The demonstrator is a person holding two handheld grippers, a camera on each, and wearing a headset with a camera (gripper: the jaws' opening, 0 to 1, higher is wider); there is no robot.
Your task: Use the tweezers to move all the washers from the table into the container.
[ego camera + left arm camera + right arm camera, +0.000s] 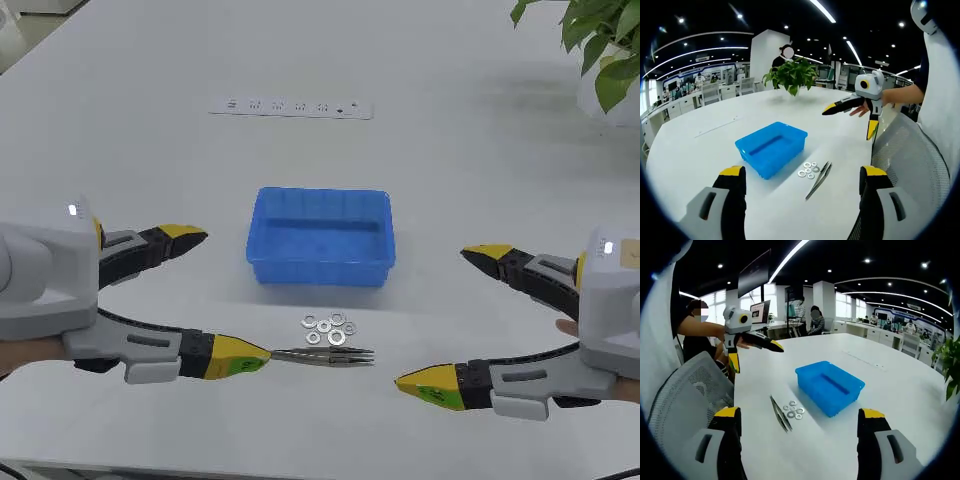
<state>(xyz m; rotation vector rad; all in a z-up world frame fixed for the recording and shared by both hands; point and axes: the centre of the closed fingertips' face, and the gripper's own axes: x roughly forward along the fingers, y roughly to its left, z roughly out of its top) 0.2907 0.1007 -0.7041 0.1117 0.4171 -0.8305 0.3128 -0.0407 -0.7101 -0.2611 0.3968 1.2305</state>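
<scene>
left claw (232, 294) and right claw (432, 316) both gape empty; tweezers (322, 355) lie untouched between them, washers (329, 328) just beyond, none in the blue container (320, 270) yet.

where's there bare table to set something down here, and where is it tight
The widest bare table lies between the blue container and the power strip, running out to both sides, short of the plant. It is tight in front of the container: washers and tweezers lie there, flanked by the open left gripper and right gripper.
</scene>
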